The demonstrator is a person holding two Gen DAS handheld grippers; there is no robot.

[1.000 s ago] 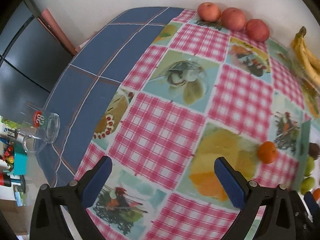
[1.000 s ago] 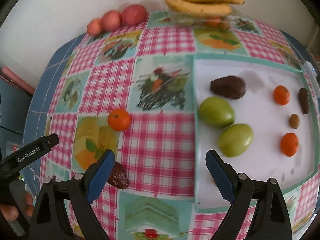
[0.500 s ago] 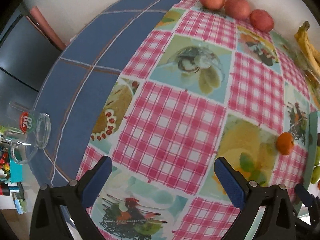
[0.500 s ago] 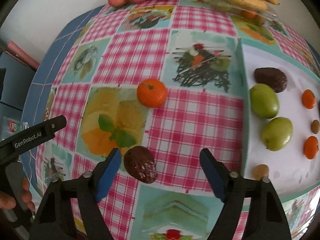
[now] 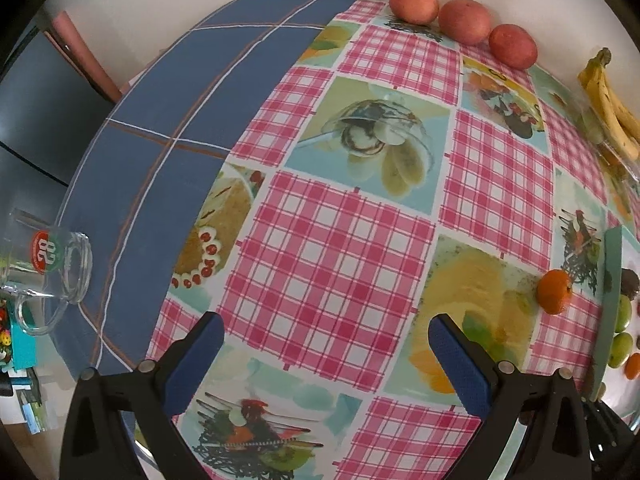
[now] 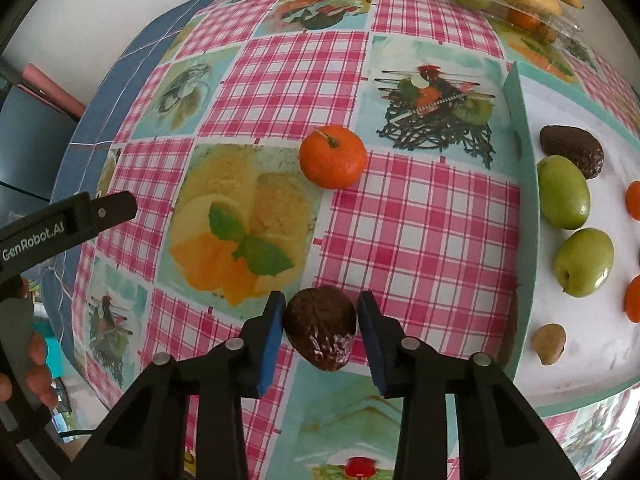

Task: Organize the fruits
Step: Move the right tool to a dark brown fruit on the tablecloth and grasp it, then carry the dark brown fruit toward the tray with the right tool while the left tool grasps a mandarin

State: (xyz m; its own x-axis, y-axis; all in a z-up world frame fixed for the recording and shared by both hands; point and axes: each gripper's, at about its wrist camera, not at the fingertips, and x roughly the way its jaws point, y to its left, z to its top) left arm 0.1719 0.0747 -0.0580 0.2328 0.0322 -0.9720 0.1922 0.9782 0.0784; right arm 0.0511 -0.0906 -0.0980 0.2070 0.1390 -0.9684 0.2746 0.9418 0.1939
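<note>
A dark brown avocado lies on the checked tablecloth, and my right gripper is shut on it, a blue pad against each side. A tangerine sits on the cloth farther ahead; the left wrist view shows it as the tangerine at the far right. My left gripper hangs open over the pink checks with nothing between its fingers. To the right, a white tray with a teal rim holds another dark avocado, two green fruits, several tangerines and a small brown fruit.
Three red apples line the wall at the back, with bananas on a clear package to their right. A glass mug stands at the table's left edge on the blue cloth. A hand holds the left gripper's body.
My right gripper moved forward and left over the dark avocado and its fingers closed onto it. The left gripper drifted slightly and stayed open.
</note>
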